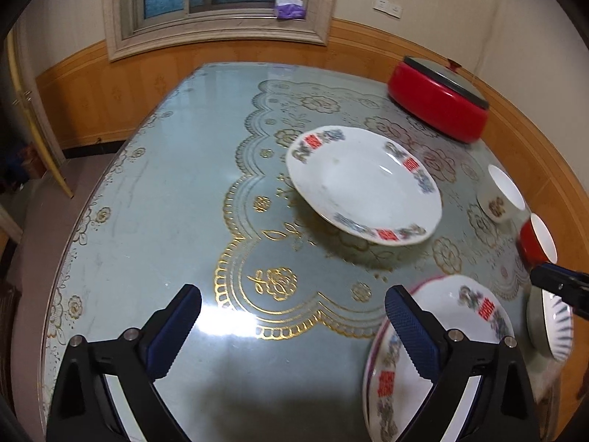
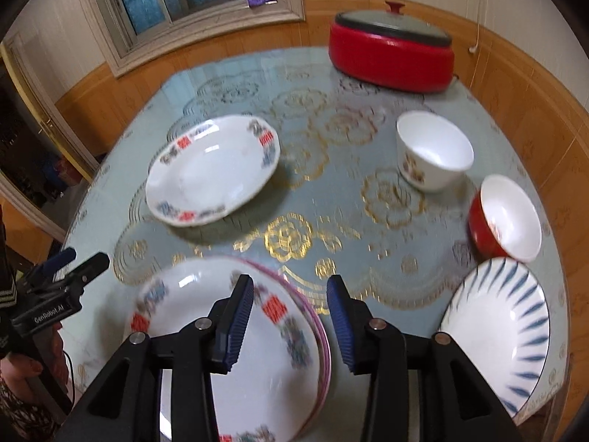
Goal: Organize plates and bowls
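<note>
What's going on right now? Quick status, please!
Left gripper open, empty. Right gripper open above the plate stack. Single plate alone mid-table. Three bowls sit right; nothing blocks the way.

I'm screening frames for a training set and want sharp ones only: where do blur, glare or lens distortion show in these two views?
Left wrist: strong barrel curving of the walls, a white glare patch on the table near the jaws, and the near plate stack is smeared. Right wrist: the same fisheye bend, motion blur across the lone plate and the plate stack, though the striped bowl reads fairly clearly.
</note>
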`<state>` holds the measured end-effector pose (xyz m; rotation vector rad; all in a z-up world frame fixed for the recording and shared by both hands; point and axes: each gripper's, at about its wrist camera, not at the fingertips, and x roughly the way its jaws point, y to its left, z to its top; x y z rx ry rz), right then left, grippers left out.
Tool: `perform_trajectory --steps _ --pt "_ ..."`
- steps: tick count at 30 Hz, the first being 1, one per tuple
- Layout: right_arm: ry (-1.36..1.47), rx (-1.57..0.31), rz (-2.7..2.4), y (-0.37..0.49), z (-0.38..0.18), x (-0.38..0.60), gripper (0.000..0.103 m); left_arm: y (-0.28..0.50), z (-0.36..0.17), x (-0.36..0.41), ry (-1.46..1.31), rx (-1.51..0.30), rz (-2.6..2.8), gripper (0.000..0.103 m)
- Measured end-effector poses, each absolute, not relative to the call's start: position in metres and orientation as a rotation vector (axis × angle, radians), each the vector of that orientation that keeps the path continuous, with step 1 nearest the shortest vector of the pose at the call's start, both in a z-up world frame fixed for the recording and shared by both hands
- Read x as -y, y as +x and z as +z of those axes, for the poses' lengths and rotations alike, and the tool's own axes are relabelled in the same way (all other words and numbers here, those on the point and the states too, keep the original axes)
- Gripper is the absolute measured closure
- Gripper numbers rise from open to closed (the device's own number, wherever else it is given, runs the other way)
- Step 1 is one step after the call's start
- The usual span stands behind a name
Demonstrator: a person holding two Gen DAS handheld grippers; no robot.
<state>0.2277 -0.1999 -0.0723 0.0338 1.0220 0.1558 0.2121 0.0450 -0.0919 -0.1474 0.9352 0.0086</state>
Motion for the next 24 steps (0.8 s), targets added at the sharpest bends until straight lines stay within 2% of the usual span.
perform_trajectory --steps 5,9,14,16,24 --pt "-0.019 -1.042 0.181 0.245 -0.073 0.185 0.058 0.219 -0.094 -0.049 -0.14 -0.948 0.024 0.0" --pt "-0.06 -1.094 0.195 0.261 -0.084 0.177 0.034 0.234 -0.1 -0.052 -0.144 -0.976 0.016 0.0" --pt "-0.078 -1.112 0.217 0.28 -0.091 0.174 0.032 0.254 -0.107 -0.064 -0.222 -1.011 -0.007 0.0" --pt "-0.086 -1.115 0.218 0.289 -0.092 0.173 0.025 0.263 -0.111 -0.068 -0.26 -1.026 -0.017 0.0" --pt "-0.085 -1.097 0.267 0.331 -0.092 0.17 0.025 0.302 -0.117 -0.076 -0.306 -1.038 -0.032 0.0"
